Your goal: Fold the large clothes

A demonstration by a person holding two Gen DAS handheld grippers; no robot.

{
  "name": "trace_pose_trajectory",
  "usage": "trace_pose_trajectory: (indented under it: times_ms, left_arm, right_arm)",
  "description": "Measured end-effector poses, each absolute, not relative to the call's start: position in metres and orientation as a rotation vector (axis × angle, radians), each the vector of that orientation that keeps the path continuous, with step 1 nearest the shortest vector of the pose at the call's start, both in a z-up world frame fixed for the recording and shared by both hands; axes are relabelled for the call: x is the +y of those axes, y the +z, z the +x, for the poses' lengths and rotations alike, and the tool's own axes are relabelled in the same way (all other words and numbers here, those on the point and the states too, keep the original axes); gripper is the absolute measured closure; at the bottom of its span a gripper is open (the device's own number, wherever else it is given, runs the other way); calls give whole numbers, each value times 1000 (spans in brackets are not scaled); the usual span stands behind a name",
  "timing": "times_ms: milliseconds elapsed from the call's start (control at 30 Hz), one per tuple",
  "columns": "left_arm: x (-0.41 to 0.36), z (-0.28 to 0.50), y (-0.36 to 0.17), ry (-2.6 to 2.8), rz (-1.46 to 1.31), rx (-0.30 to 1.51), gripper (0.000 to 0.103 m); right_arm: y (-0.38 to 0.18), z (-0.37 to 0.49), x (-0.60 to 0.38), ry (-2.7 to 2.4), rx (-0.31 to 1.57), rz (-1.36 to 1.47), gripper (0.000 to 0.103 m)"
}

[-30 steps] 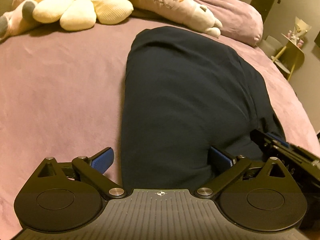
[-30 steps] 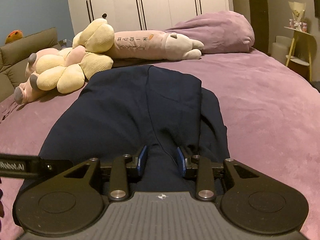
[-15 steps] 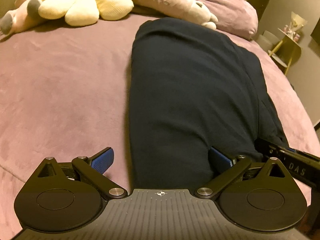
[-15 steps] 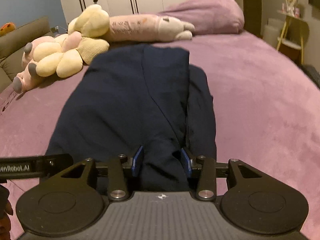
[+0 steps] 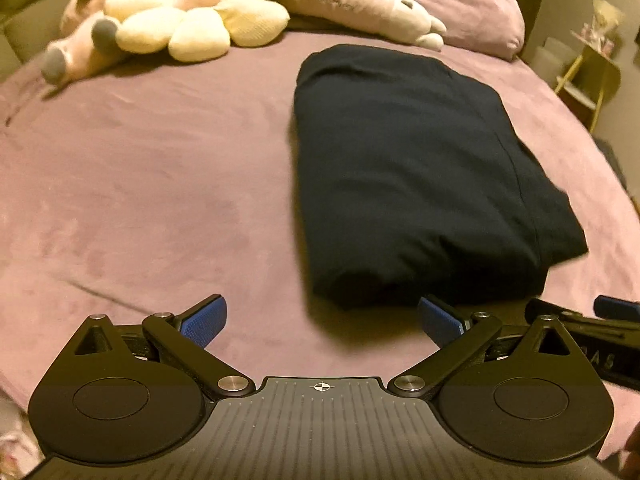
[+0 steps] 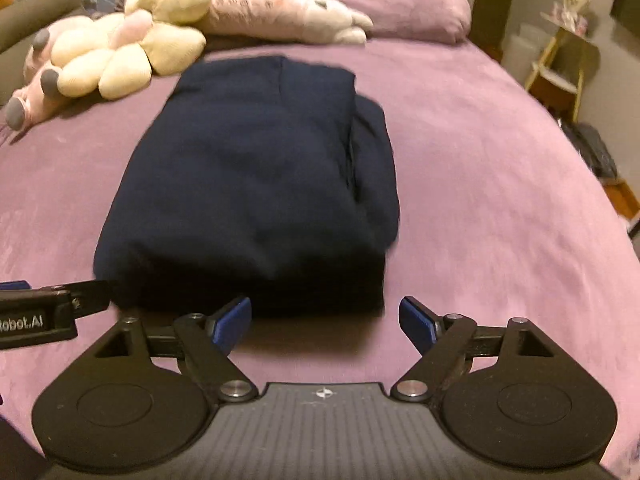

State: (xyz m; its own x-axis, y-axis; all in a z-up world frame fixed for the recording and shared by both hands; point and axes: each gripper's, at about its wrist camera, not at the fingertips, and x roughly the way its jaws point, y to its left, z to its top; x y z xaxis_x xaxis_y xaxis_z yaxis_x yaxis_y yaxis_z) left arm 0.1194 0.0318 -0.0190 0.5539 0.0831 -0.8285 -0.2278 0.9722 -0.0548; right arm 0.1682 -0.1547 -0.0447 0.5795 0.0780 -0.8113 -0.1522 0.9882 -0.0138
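A dark navy garment [image 5: 412, 168] lies folded into a thick rectangle on the purple bed [image 5: 140, 184]; it also shows in the right wrist view [image 6: 256, 184]. My left gripper [image 5: 322, 322] is open and empty, just short of the garment's near edge. My right gripper [image 6: 326, 320] is open and empty, also just short of that edge. Each gripper shows at the side of the other's view: the right one [image 5: 592, 328] and the left one [image 6: 44, 312].
Plush toys [image 5: 172, 28] and a long pink pillow toy [image 5: 360, 4] lie at the head of the bed, with a purple pillow [image 6: 392, 4] beside them. A yellow side table [image 5: 592, 76] stands to the right of the bed.
My right gripper has opened and let go of the garment's edge. Both grippers have pulled back from the garment, which now lies free on the bed.
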Motion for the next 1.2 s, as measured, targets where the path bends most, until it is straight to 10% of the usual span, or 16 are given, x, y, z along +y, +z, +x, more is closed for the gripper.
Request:
trace_pose_trajectory:
  times_ms: [1200]
  left_arm:
    - [18, 99, 2, 222, -48, 926, 0]
  right_arm:
    - [-5, 139, -151, 54, 962, -36, 1]
